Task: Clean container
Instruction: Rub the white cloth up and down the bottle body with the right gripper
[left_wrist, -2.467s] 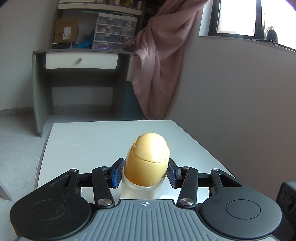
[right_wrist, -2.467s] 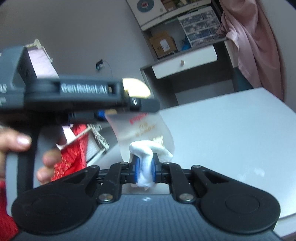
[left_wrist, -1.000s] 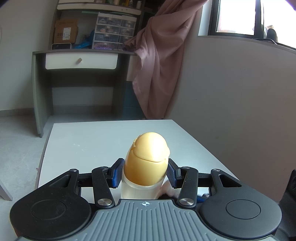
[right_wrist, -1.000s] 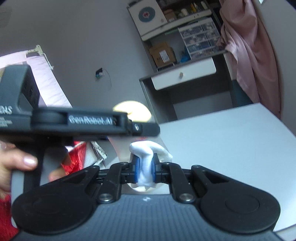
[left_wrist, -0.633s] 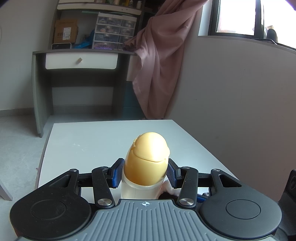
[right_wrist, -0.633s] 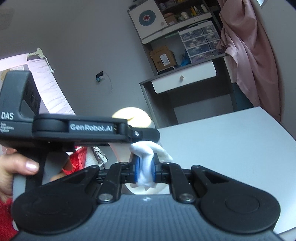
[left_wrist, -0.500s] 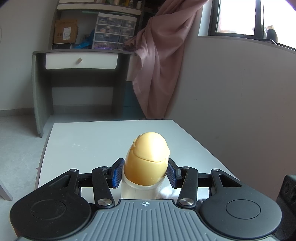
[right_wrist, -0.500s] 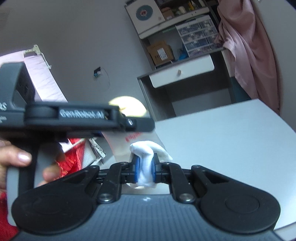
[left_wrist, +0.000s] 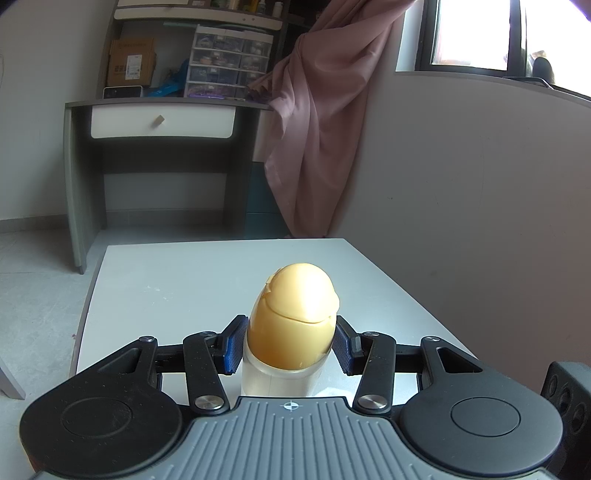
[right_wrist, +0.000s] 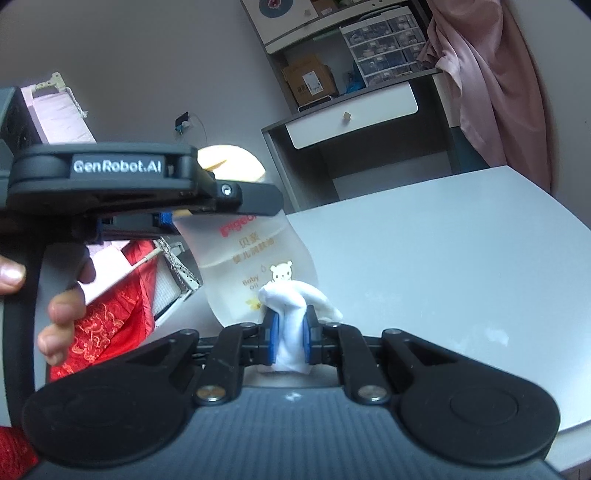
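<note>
One bottle (left_wrist: 291, 332) is present: clear body, rounded yellow cap, a printed bear and "Baby Oil" on its side. It stands upright on the white counter (left_wrist: 192, 280), near the front edge. One white cloth (right_wrist: 290, 317) is present. Two claws are in use, one per hand.

The left claw (left_wrist: 290, 345) is closed on the bottle, one blue pad against each side just under the cap. It points forward and slightly down over the counter. In the right wrist view it reaches in from the left at cap height, and the person's hand (right_wrist: 55, 295) is wrapped round its handle, fingertips showing.

The right claw (right_wrist: 290, 332) is clamped on the cloth, with a folded wad standing above the pads and a tail hanging below. It points slightly down at the lower part of the bottle. The cloth lies against or just in front of the bear print; contact cannot be confirmed.

One grey desk (left_wrist: 155, 122) with one white drawer stands beyond the counter, beside one pink curtain (left_wrist: 325, 122).
</note>
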